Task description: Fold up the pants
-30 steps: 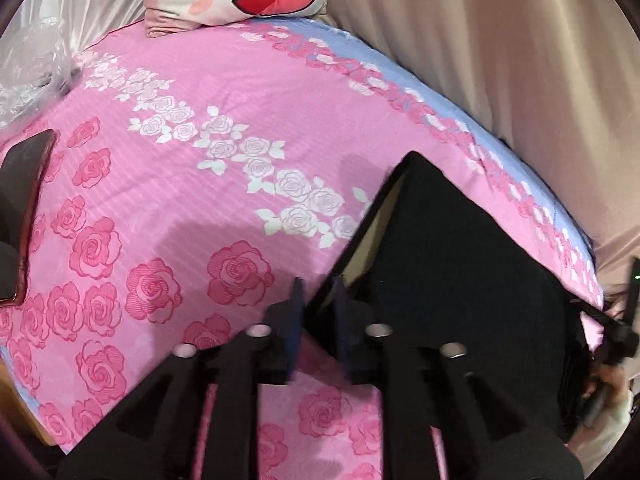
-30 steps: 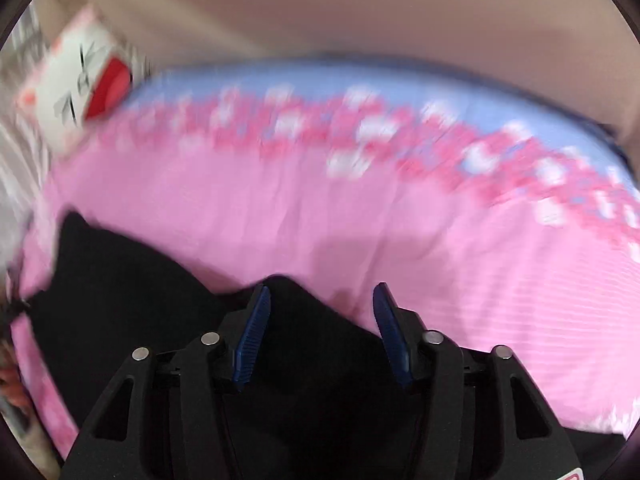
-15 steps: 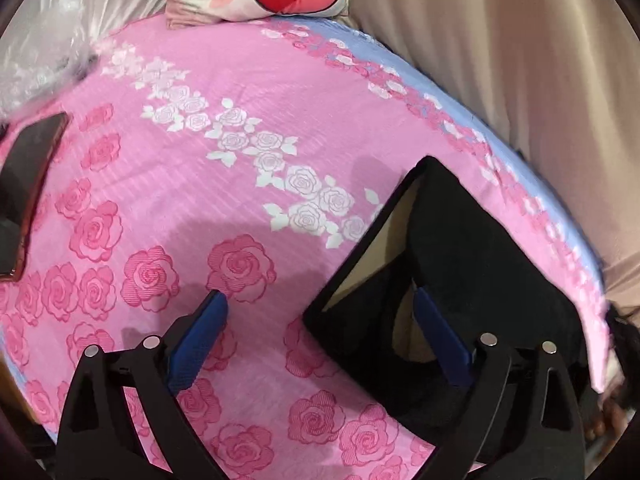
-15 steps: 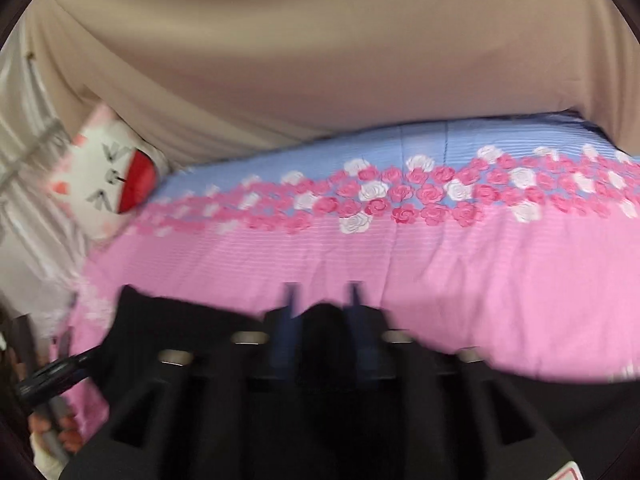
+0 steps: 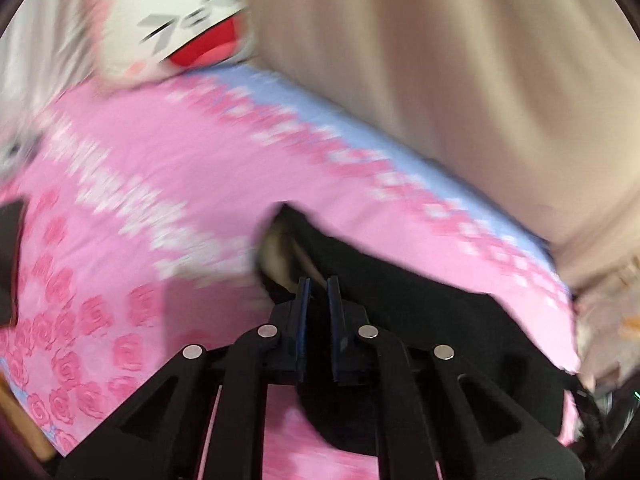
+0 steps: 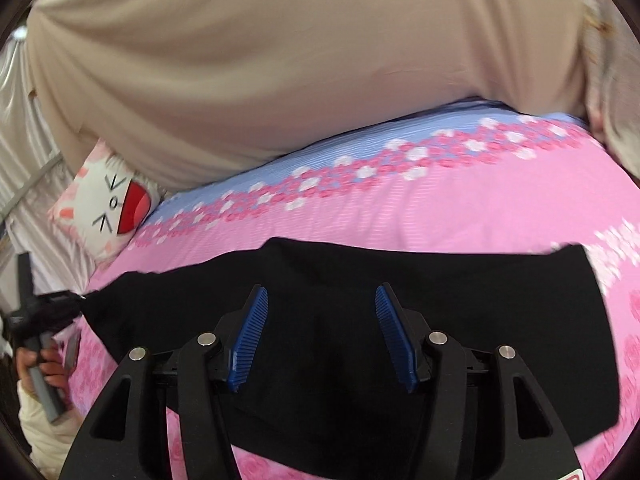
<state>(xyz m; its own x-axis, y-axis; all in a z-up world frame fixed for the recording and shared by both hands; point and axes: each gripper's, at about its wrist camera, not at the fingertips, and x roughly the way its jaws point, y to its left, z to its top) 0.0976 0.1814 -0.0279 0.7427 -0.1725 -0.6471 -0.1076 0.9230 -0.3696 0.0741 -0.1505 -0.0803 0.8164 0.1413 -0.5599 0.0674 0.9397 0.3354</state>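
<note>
Black pants (image 6: 440, 312) lie spread on the pink rose bedsheet (image 6: 460, 208). In the blurred left wrist view my left gripper (image 5: 319, 284) is shut on the waistband end of the pants (image 5: 420, 312), where a pale lining (image 5: 280, 248) shows, lifted a little off the bed. My right gripper (image 6: 321, 296) is open and empty, hovering just above the middle of the pants. The left gripper (image 6: 60, 304) also shows at the far left of the right wrist view, holding the pants' corner.
A cat-face pillow (image 6: 108, 208) sits at the head of the bed against beige curtains (image 6: 280, 60). A dark phone-like object (image 5: 10, 264) lies at the bed's left edge. The blue band (image 6: 360, 140) marks the bed's far side.
My left gripper closed on the waistband end and is moving fast, blurring its view. My right gripper opened, let go of the pants and pulled back above them.
</note>
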